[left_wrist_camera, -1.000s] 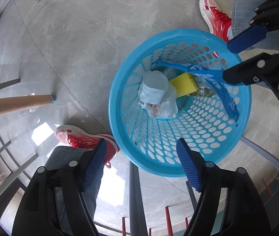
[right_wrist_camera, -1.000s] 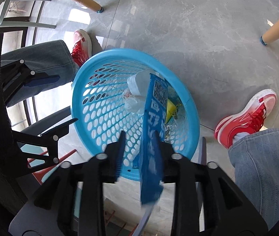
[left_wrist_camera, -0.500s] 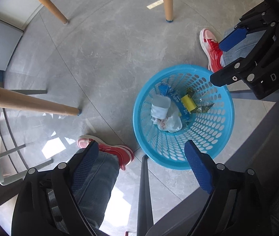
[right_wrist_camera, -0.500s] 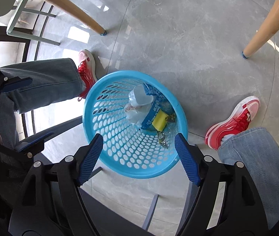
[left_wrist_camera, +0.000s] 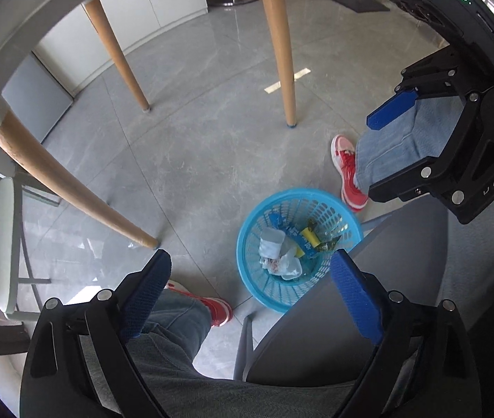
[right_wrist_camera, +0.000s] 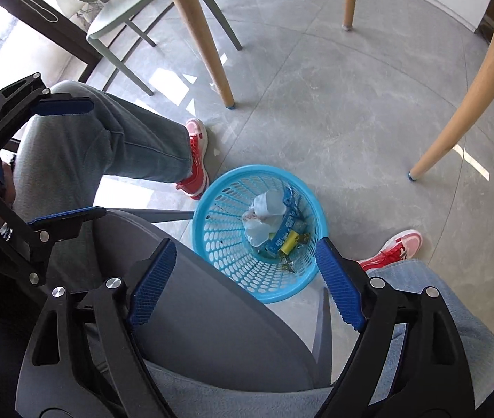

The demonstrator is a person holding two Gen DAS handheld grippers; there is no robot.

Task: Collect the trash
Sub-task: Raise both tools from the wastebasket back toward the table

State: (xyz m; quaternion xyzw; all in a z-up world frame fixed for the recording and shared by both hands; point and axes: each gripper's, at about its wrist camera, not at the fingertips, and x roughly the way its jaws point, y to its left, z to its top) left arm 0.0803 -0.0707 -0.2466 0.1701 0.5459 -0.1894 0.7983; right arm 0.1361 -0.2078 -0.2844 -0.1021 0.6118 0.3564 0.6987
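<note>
A: What sits in the round blue perforated plastic basket (left_wrist_camera: 251, 240)?

B: Trash only; a crumpled white paper cup and tissue wad (left_wrist_camera: 276, 254) on the left side, a long blue printed wrapper (left_wrist_camera: 295, 238) lying across the middle, a small yellow block (left_wrist_camera: 310, 237) just beside it on the right, and some dark foil scraps (left_wrist_camera: 328, 238) against the right wall; from the right wrist view the same pile shows with the wrapper (right_wrist_camera: 287, 224) slanting between the white wad (right_wrist_camera: 264, 216) and the yellow piece (right_wrist_camera: 289, 246).

A: And the grippers?

B: The left gripper (left_wrist_camera: 248, 291) is high above the basket, its blue ribbed fingers (left_wrist_camera: 146, 294) spread wide with nothing between them; the right gripper (right_wrist_camera: 243, 278) likewise has its fingers (right_wrist_camera: 339, 291) spread and bare; both are well apart from the trash.

A: Room around the basket?

B: It stands on the grey marbled tile floor (left_wrist_camera: 212, 122) between two red sneakers (left_wrist_camera: 347, 170); its near rim is hidden by the curved edge of a smooth grey chair seat (right_wrist_camera: 212, 313); far and to the left the floor lies open up to the tapered wooden legs (left_wrist_camera: 285, 45); a pale green chair (right_wrist_camera: 118, 14) stands at far left.
</note>
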